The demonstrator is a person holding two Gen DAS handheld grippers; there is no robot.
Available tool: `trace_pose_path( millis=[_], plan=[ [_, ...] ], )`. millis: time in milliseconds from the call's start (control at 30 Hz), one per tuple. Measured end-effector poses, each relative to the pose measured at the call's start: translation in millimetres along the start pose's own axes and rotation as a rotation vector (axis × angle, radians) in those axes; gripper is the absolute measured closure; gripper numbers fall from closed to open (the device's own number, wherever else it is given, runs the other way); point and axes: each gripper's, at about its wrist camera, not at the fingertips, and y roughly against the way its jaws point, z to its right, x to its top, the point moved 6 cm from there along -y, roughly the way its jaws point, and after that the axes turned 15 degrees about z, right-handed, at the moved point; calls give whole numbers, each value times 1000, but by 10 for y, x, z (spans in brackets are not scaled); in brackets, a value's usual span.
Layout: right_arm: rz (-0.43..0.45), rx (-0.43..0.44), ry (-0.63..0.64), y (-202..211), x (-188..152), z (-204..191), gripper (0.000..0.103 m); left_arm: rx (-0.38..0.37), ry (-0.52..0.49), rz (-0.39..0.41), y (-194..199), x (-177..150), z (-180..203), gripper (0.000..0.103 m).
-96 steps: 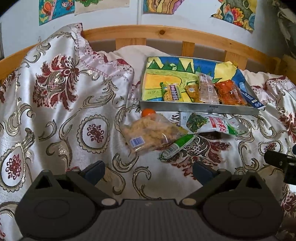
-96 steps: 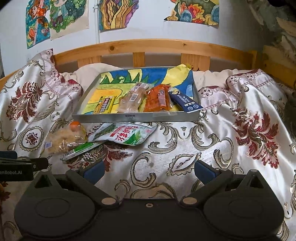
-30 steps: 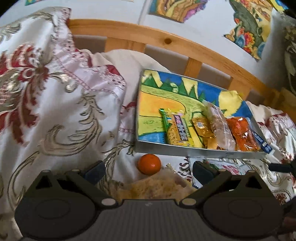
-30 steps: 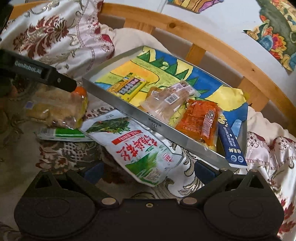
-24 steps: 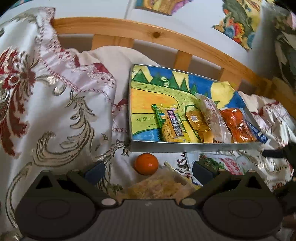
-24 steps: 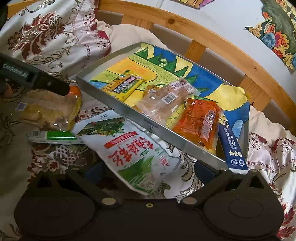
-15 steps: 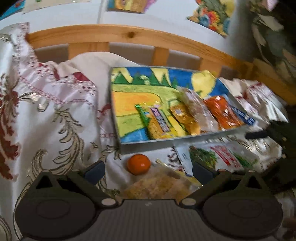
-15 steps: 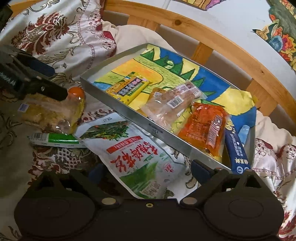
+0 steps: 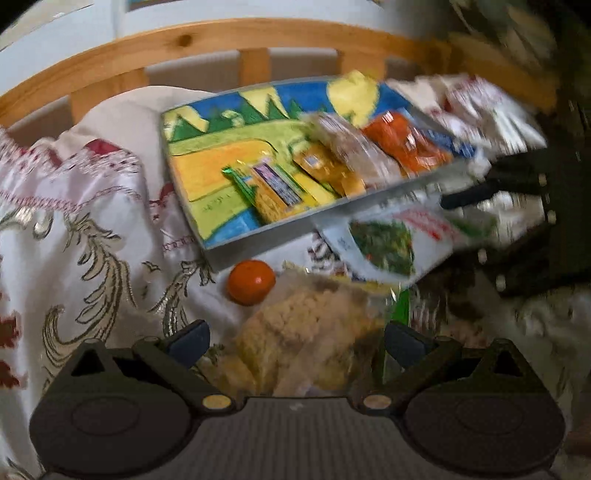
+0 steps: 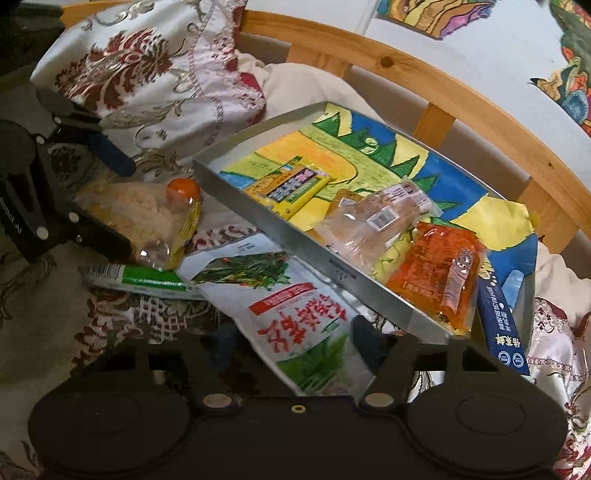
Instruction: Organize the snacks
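Note:
A metal tray (image 10: 295, 240) lined with a painted picture holds several snack packs on the bed; it also shows in the left wrist view (image 9: 258, 243). In front of it lie a clear bag of yellow crackers (image 9: 306, 343) (image 10: 140, 218), an orange (image 9: 251, 282) (image 10: 182, 188), a green stick pack (image 10: 136, 278) and a green-and-white vegetable bag (image 10: 291, 310) (image 9: 391, 243). My left gripper (image 9: 295, 341) is open with its fingers on either side of the cracker bag. My right gripper (image 10: 291, 345) has its fingers closing around the lower end of the vegetable bag.
A patterned satin quilt (image 9: 74, 221) covers the bed. A wooden headboard rail (image 10: 424, 77) runs behind the tray, with a pillow (image 10: 295, 85) against it. Painted pictures hang on the wall (image 10: 424, 18). A blue box (image 10: 502, 325) leans on the tray's right end.
My left gripper has swung right and lowered over the cracker bag. My right gripper has moved forward onto the vegetable bag and its fingers have narrowed around it.

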Motion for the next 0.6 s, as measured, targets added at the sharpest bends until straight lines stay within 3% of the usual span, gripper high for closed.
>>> trace_pose_path(
  millis=[133,400,600],
  plan=[
    [-3,5,25,35,-22,-32,62,-23,-10,-26,38,-8,13,7],
    [2,-28,99,216,-20,-60,80,1,93,-101,78,1,55,18],
    [-30,-44,60,454,-21,-123,82,9,231,-147,135,-34,189,18]
  ],
)
